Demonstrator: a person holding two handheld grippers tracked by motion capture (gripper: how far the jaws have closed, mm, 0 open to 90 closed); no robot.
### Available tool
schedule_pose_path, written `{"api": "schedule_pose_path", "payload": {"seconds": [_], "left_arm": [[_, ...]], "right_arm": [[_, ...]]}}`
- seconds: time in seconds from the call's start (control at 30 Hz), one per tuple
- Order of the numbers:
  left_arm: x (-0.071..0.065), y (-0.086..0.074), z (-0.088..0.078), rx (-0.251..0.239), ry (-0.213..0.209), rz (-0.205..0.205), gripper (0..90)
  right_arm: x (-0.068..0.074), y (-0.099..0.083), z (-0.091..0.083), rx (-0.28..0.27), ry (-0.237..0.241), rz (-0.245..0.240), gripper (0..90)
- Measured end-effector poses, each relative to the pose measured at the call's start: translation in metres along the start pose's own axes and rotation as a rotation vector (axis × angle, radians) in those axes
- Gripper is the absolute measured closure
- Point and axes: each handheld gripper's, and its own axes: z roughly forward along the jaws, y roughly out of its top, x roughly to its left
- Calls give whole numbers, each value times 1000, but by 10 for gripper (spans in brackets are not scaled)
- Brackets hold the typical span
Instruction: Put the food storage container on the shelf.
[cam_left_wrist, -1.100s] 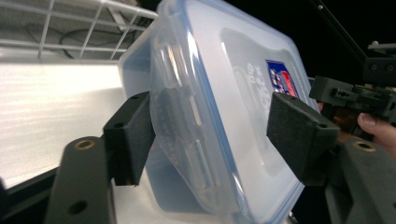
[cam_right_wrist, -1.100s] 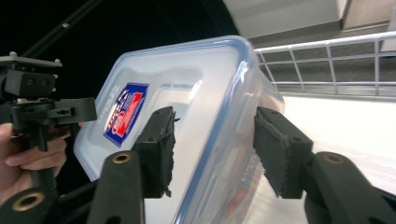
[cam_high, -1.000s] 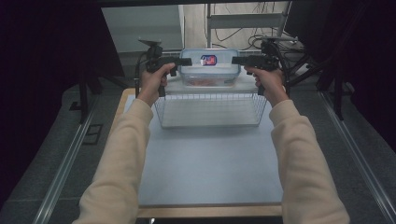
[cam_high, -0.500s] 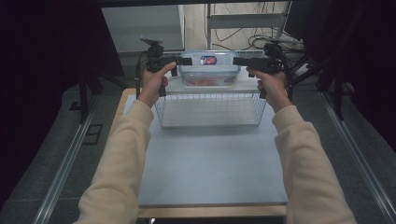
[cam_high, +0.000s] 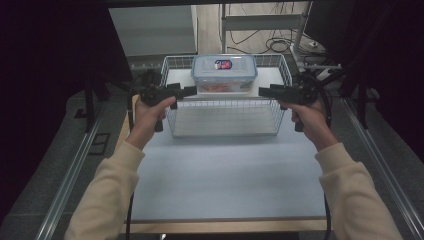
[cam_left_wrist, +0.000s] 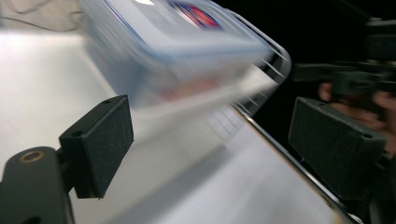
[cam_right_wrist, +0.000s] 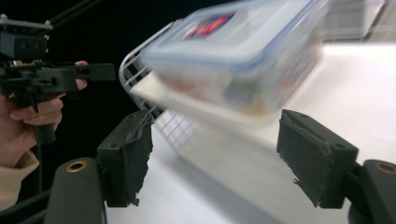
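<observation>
A clear plastic box with a blue-rimmed lid (cam_high: 224, 72) rests in the far part of a white wire basket (cam_high: 225, 107). My left gripper (cam_high: 189, 91) hovers just outside the basket's left wall, pointing inward. It is open with nothing between its pads; the jaws spread wide and have just eased in slightly. In the left gripper view the box (cam_left_wrist: 177, 51) lies blurred beyond the left gripper (cam_left_wrist: 217, 140). My right gripper (cam_high: 264, 92) hovers at the basket's right side, open and empty, its jaws just opening. The box (cam_right_wrist: 238, 56) sits past the right gripper (cam_right_wrist: 222, 156).
The basket stands at the far end of a pale table (cam_high: 225, 170). Dark curtains flank both sides. Metal rails (cam_high: 75, 170) run along the table's left and right. A frame with cables (cam_high: 265, 30) stands behind the basket.
Both grippers were at the ends of the box. They have let go and drawn apart, left going left and right going right. The box stays in the basket.
</observation>
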Motion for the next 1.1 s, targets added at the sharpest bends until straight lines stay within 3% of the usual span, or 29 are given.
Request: {"api": "schedule_pose_path", "payload": {"seconds": [0.17, 0.3, 0.4, 0.5, 0.6, 0.67, 0.9, 1.1], "left_arm": [[-22, -49, -14, 13, -50, 32, 154], [-31, -86, -19, 28, -51, 51, 160], [-31, -114, -20, 49, -65, 44, 165], [-29, -132, -18, 72, -67, 49, 173], [-24, -154, -15, 92, -25, 78, 187], [-20, -167, -12, 103, -6, 69, 197], [-14, -194, -1, 162, 14, 57, 206], [-19, -197, 5, 177, 33, 101, 207]], "right_arm": [[10, -36, -13, 4, 26, -39, 237], [16, -66, -21, 5, 46, -66, 235], [18, -90, -24, 11, 80, -57, 233], [19, -114, -26, 29, 72, -80, 233], [20, -139, -29, 56, 49, -116, 233], [19, -153, -29, 73, 45, -112, 234], [9, -192, -23, 149, 7, -112, 235], [5, -194, -22, 140, 4, -122, 235]]}}
